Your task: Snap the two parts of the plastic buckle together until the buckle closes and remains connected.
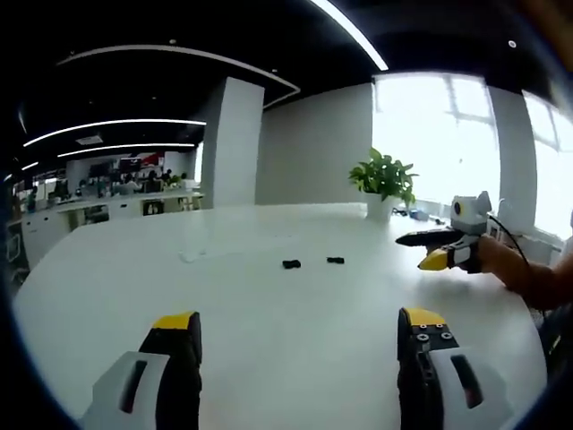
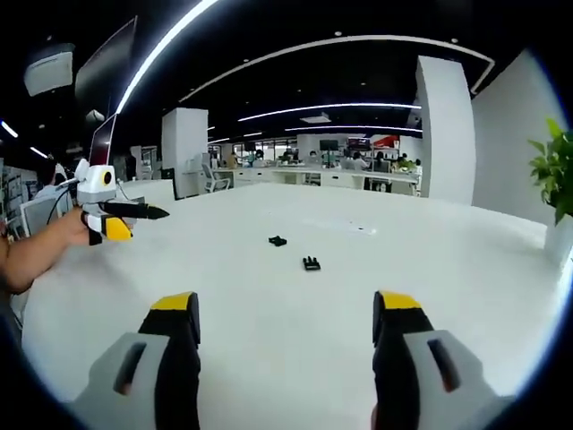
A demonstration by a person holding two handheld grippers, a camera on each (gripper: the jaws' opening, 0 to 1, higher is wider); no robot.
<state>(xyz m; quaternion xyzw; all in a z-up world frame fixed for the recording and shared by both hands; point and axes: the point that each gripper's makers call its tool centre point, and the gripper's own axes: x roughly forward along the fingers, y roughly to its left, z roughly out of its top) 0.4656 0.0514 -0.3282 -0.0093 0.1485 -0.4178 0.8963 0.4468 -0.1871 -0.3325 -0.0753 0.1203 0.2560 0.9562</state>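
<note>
buckle parts (image 1: 291,263) (image 1: 335,260): too small to tell shape | plant (image 2: 557,170): cut by edge

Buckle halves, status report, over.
Left gripper and right gripper open, empty. Two small black plastic buckle parts lie apart on the white table, untouched. Nothing between.

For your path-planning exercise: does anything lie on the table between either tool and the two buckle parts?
Nothing visible does. Bare white table lies between the open left tool and both buckle parts, and likewise before the open right tool.
</note>
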